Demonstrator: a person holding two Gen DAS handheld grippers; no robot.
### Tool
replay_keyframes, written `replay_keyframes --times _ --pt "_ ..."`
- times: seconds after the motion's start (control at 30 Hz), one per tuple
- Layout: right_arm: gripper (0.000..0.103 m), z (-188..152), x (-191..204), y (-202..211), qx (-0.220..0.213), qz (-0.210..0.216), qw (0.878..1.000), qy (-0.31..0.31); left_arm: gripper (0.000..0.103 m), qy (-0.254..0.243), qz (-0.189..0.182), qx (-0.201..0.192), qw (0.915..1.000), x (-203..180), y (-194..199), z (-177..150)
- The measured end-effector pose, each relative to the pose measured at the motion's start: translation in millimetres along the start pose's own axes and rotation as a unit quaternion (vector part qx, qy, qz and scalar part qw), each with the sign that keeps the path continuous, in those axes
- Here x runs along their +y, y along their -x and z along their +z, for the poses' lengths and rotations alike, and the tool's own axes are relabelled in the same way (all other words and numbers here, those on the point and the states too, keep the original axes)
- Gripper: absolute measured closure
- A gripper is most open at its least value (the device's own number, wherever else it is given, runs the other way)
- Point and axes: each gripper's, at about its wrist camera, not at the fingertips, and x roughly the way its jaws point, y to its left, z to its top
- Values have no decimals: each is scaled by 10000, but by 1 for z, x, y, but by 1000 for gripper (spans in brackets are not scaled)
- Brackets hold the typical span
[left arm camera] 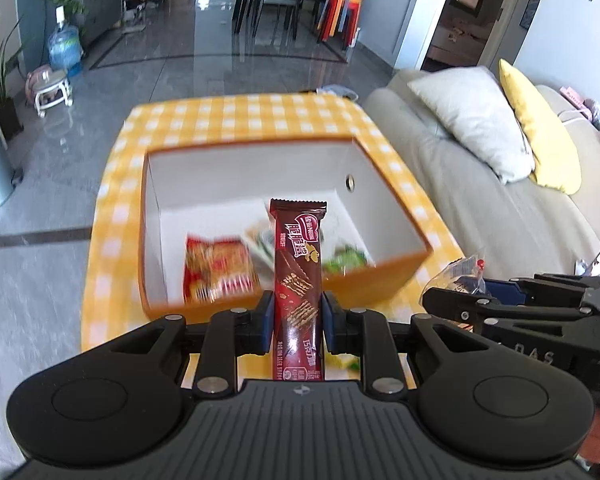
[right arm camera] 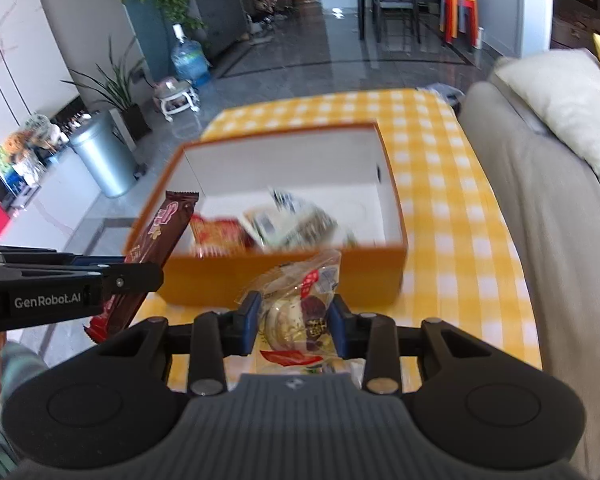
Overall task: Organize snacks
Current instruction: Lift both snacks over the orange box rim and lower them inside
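Left gripper (left arm camera: 298, 316) is pinching a brown wafer bar (left arm camera: 298, 276) upright; right gripper (right arm camera: 296, 322) is clamped on a clear-wrapped pastry (right arm camera: 296, 312). Both sit by the near edge of the checkered tablecloth (right arm camera: 452, 184), just short of the orange box (right arm camera: 284, 276).

Orange box (left arm camera: 384, 276) on checkered table (left arm camera: 240, 114)

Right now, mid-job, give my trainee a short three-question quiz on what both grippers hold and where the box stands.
1. True or false: the left gripper is shut on a brown wafer bar.
2. What does the right gripper hold? A) clear-wrapped pastry B) a bottle C) nothing
3. Fill in: the orange box stands on a yellow checked ____.

Key: 1 true; 2 A; 3 tablecloth.
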Motion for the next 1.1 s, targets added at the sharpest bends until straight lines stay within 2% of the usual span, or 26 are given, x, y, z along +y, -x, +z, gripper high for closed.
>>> replay_keyframes --times 0.17,0.43,0.6,0.8,1.1 --pt "69 42 -2 -11 4 120 9999 25 77 -75 99 1 9999 5 -15 32" --pt "69 83 2 -71 474 22 9988 138 77 -234 386 398 9982 21 -64 59" --pt "69 90 10 -114 841 -285 9947 510 77 -471 754 654 9939 32 -98 66" --pt "69 91 11 -156 1281 -618 9854 939 77 -929 1265 1004 9825 44 -132 68" --pt "69 87 12 -199 1788 -916 9705 1334 77 -1360 1551 1399 9684 47 -172 69"
